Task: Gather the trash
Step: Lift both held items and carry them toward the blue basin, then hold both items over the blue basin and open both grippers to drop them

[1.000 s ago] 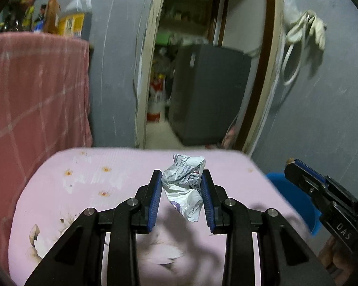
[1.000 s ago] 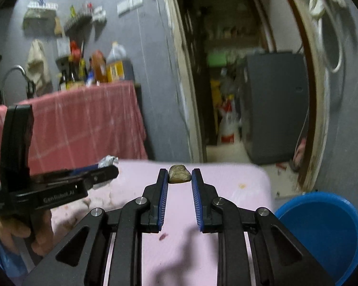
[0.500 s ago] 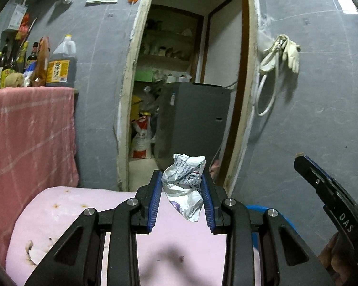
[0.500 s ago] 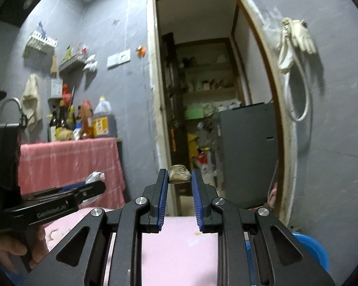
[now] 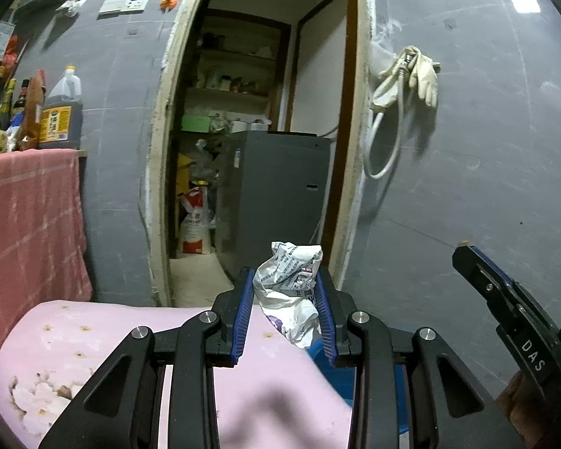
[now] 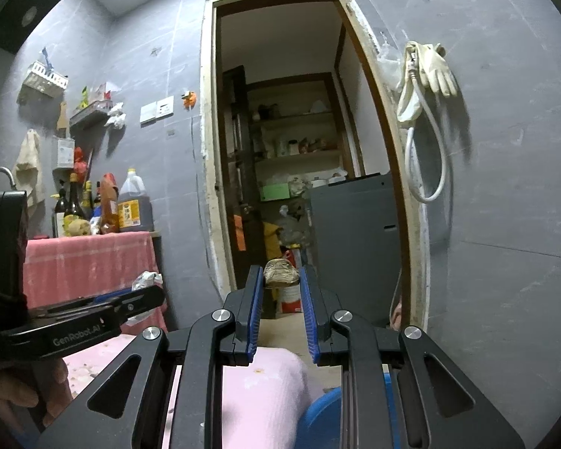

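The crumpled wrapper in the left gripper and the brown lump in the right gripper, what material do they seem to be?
Crumpled wrapper: likely thin plastic film or coated paper, white, printed, sharply creased. Brown lump: unclear, matte and layered, perhaps wadded paper or a food scrap.

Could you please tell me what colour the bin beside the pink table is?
The bin is blue, clearest in the right wrist view.

Both wrist views face the doorway, side by side
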Tool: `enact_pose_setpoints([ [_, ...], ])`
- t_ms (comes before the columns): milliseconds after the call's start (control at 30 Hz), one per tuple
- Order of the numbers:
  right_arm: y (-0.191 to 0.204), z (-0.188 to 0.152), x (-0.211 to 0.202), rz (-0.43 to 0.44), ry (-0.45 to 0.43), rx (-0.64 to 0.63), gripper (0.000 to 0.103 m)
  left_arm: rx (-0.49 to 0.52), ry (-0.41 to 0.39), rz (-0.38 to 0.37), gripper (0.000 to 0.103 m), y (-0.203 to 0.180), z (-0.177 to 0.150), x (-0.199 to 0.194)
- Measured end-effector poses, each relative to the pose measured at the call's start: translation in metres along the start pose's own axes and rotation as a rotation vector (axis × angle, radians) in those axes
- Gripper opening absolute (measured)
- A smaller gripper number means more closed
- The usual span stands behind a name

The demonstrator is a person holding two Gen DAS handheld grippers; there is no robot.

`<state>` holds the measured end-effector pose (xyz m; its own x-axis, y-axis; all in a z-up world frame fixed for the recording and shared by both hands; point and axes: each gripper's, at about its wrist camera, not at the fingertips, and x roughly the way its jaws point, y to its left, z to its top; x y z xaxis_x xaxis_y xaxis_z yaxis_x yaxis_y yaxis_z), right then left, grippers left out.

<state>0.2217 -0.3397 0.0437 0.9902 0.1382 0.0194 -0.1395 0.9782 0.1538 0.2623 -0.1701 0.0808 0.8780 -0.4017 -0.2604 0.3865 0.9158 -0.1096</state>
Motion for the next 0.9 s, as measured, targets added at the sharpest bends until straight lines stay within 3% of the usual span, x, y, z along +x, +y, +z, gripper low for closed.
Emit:
enact_pose_setpoints([
  [567, -0.051, -0.012, -0.007, -0.081, 0.050, 0.074, 0.018, -0.004, 0.057, -0.060, 0.028, -0.042, -0.018, 0.038],
  [900, -0.083, -0.028, -0.006, -0.132, 0.118, 0.129, 0.018, -0.003, 0.142, -0.105, 0.028, -0.061, -0.034, 0.064],
])
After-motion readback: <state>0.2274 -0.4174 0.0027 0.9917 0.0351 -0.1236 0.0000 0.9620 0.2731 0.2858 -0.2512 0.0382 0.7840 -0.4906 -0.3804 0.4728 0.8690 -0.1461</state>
